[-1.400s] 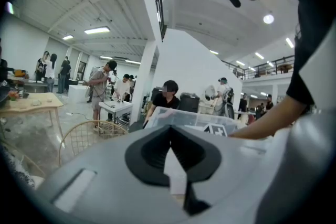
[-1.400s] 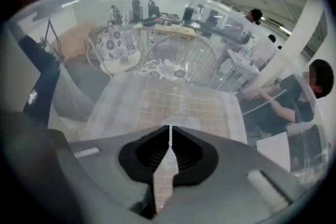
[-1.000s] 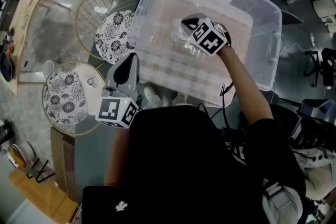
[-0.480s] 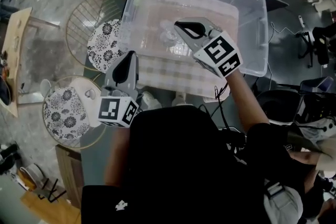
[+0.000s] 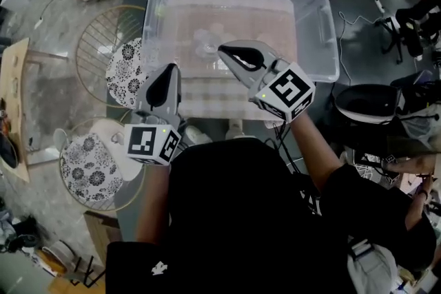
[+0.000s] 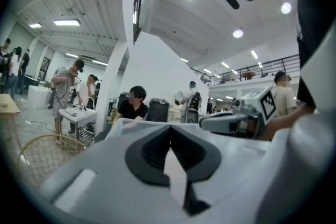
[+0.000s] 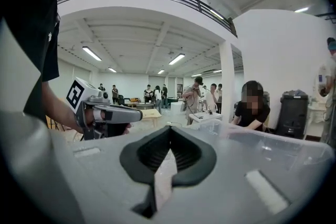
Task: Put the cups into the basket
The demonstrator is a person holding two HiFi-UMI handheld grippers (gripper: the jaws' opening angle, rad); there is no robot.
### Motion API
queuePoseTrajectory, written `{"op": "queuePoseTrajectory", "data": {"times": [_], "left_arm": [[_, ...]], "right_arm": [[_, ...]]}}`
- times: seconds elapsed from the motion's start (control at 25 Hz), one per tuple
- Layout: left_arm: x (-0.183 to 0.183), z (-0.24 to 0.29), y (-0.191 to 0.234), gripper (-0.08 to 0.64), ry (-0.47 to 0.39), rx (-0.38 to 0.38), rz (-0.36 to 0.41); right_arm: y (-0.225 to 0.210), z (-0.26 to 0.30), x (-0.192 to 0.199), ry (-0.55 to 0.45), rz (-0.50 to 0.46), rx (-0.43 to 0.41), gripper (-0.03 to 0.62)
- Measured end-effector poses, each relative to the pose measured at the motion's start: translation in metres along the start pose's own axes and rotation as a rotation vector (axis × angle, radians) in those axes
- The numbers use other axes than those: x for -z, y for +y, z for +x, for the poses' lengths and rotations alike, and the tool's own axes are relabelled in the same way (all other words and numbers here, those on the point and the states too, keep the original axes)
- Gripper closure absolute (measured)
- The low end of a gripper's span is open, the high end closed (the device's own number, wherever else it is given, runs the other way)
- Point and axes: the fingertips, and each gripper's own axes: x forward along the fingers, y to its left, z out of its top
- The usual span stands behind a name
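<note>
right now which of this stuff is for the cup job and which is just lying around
For the job:
- clear plastic bin
- clear cups already inside it
- left gripper, fingers shut, empty
- right gripper, fingers shut, empty

Lying about:
- far floral-topped wire stand
- near floral-topped wire stand
- black office chair
- wooden table

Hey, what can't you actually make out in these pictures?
Head view: how many see-through cups lie in the clear plastic bin; they blur into the checked cloth.
Head view: the pale things by the bin's near wall; the person's black top cuts them off.
Both gripper views: the bin's inside; the angle is too low.
</note>
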Motion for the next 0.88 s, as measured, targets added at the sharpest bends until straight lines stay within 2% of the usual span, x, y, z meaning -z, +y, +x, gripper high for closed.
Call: {"op": "queuePoseTrajectory", "data": {"times": [0.36,0.88], "left_arm": [[-0.003,0.015,-0.021,0.557,-0.003,0.077,0.019],[0.001,0.013,-0.029,0.557,0.005,0.085,0.013]], "right_arm": [[-0.003,-0.017,0.009,-0.022,0.035,0.087,0.591],[0.000,-0.020,0.011,-0.018,0.043,0.082,0.591]]}}
